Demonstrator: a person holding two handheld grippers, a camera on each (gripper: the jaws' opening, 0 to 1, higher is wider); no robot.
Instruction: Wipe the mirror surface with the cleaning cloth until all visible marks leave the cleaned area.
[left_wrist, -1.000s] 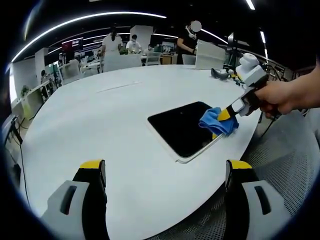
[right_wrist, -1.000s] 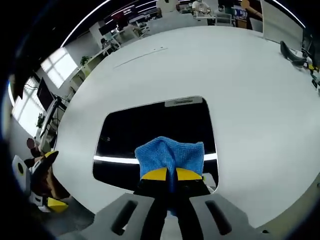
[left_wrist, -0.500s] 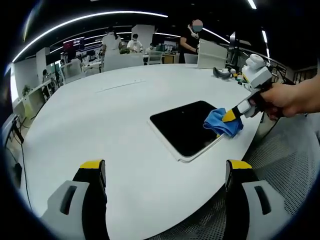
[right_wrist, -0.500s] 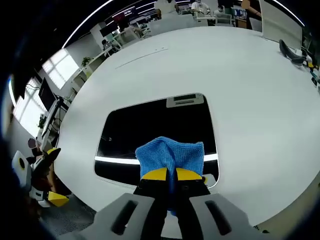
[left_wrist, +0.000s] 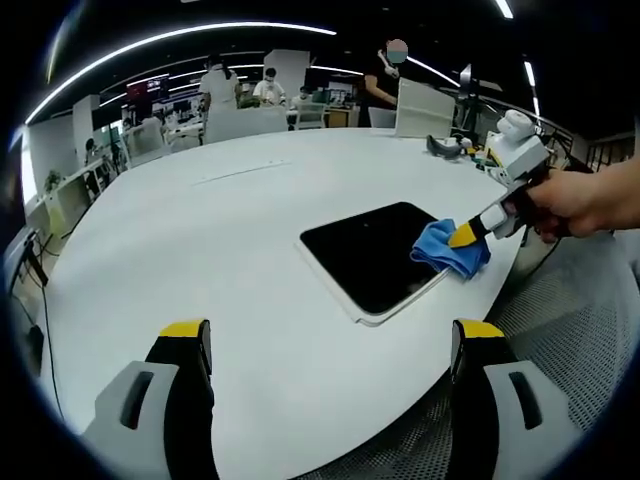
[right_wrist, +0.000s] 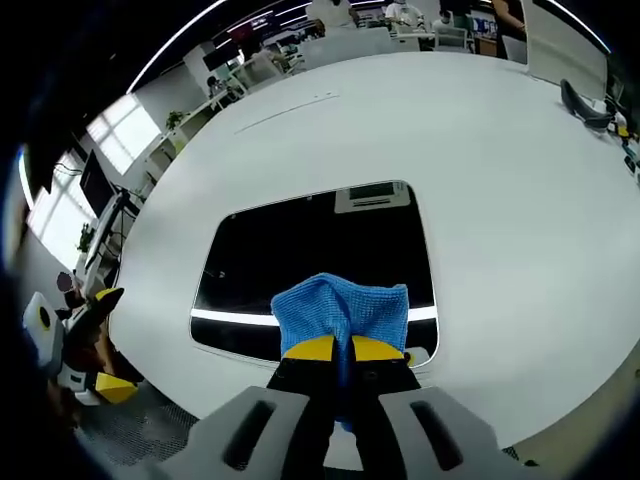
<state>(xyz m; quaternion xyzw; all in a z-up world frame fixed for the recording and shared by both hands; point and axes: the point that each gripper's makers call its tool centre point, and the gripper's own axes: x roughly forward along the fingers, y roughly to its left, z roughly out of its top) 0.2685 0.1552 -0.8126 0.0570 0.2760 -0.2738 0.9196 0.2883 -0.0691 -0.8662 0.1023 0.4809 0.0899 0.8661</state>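
- I'm working in a big open-plan office with strip lights overhead; the job sits on a wide white oval counter (left_wrist: 200, 230), and people stand at desks far behind it.
- My right gripper (right_wrist: 334, 349) has its yellow-tipped fingers (right_wrist: 310, 347) clenched on the blue cleaning cloth (right_wrist: 342, 308), which bunches up just ahead of the tips. In the left gripper view the same right gripper (left_wrist: 466, 234) comes in from the right, a hand (left_wrist: 580, 200) gripping its handle.
- The cloth (left_wrist: 450, 247) rests on the near right part of the mirror (left_wrist: 375, 255), close to the rim at the counter's edge.
- The mirror (right_wrist: 310, 255) is a dark rounded rectangle in a pale frame, lying flat on the counter; a bright light streak reflects across it on either side of the cloth.
- Over the last second the cloth has slid a little toward the mirror's right rim in the left gripper view, while the mirror has shifted slightly in the right gripper view. I read that as a short wiping stroke under way, not a finish.
- I can't make out any marks on the glass at this size, so I can't judge how much is left to clean.
- My left gripper (left_wrist: 330, 345) hangs over the counter's near edge, fingers released and spread wide, grasping nothing, well apart from the mirror.
- Around: a dark curved object (right_wrist: 585, 108) and small clutter at the counter's far side, well clear of the mirror. Nothing blocks the wiping path.
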